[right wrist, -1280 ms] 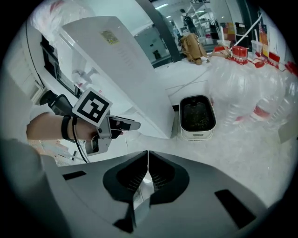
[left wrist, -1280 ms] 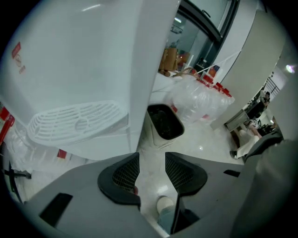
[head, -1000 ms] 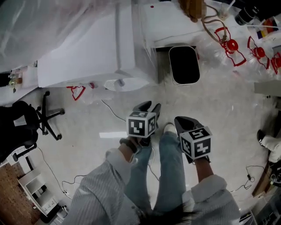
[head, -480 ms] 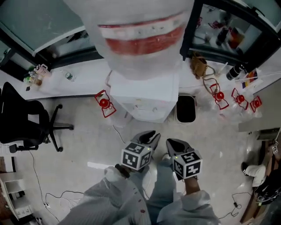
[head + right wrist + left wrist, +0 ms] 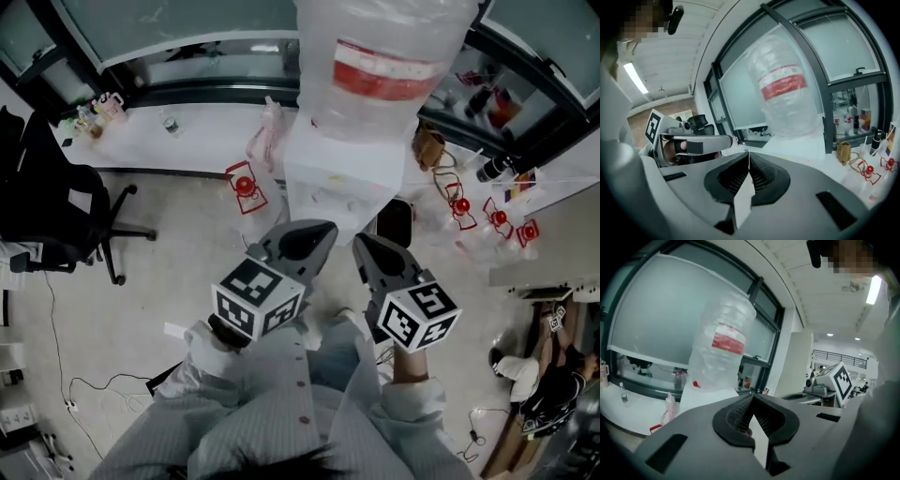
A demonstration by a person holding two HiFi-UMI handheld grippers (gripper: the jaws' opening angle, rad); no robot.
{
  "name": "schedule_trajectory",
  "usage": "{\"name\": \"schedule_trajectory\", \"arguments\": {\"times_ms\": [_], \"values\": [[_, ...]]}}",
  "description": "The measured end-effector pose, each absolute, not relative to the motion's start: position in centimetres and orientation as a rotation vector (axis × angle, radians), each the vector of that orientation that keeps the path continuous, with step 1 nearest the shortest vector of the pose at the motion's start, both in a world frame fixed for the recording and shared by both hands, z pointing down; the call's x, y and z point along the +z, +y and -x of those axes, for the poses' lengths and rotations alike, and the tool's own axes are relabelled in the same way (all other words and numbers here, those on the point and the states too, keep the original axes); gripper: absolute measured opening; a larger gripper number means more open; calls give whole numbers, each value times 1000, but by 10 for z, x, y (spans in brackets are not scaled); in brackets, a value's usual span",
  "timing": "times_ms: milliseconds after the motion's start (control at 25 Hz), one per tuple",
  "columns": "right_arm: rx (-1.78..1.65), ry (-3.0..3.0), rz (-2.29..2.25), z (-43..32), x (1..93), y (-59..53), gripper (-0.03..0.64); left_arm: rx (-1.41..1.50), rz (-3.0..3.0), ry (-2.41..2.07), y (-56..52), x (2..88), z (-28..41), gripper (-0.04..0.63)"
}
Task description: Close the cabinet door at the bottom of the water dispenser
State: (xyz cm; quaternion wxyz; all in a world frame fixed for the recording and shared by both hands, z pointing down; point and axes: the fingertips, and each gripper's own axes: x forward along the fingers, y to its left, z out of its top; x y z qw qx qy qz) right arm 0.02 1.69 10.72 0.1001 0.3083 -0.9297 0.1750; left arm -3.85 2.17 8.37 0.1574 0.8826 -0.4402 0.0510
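Looking steeply down on the dispenser (image 5: 342, 183) at upper centre of the head view, with a clear bottle (image 5: 380, 66), red-banded, upended on top. Backed against a white counter (image 5: 178, 141) running along dark windows (image 5: 187, 28). Cannot make out the door at its bottom: lower front hidden behind the grippers from this steep angle, so open or shut not to be told.

Holding the left gripper (image 5: 325, 230) just left of centre, pointed up-frame at the dispenser, near it but apart. Clenched: in its own view, pads meeting tip to tip with nothing between, having just been closing.

Holding the right gripper (image 5: 361, 244) just beside the left, right of centre, aimed the same way. Clenched too, tips together and empty. Marker cubes (image 5: 255, 300) at the rear of each, toward lower centre, with striped sleeves (image 5: 234, 412) below at the bottom edge.

Black bin (image 5: 394, 220) peeking out between the right gripper and the dispenser's right side. Red-framed items (image 5: 246, 186) to either side of the dispenser. Black chair (image 5: 56, 211) at the left edge.

In both gripper views, bottle looming ahead above the jaws — the other gripper off to one side, at right in the left gripper view, at left in the right gripper view.
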Motion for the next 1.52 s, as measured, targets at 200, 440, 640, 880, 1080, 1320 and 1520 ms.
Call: {"name": "schedule_trajectory", "arguments": {"times_ms": [200,440,640,880,1080,1320,1520], "values": [[363,-2790,-862,35,70,41,14,77,-2498,-1292,50,57,68,11],[317,-2828,-820,60,48,59,14,26,-2498,-1320,56,45,88,11],[323,-2842,-797,64,40,61,14,46,-2525,-1296,58,41,83,11],[310,-2822,-820,69,45,60,14,57,-2548,-1275,56,44,80,11],[319,-2817,-822,71,48,58,14,63,-2536,-1287,54,47,84,11],[342,-2826,-811,71,50,60,14,90,-2534,-1282,53,45,86,11],[355,-2826,-801,71,53,60,14,94,-2562,-1312,47,37,91,11]]}}
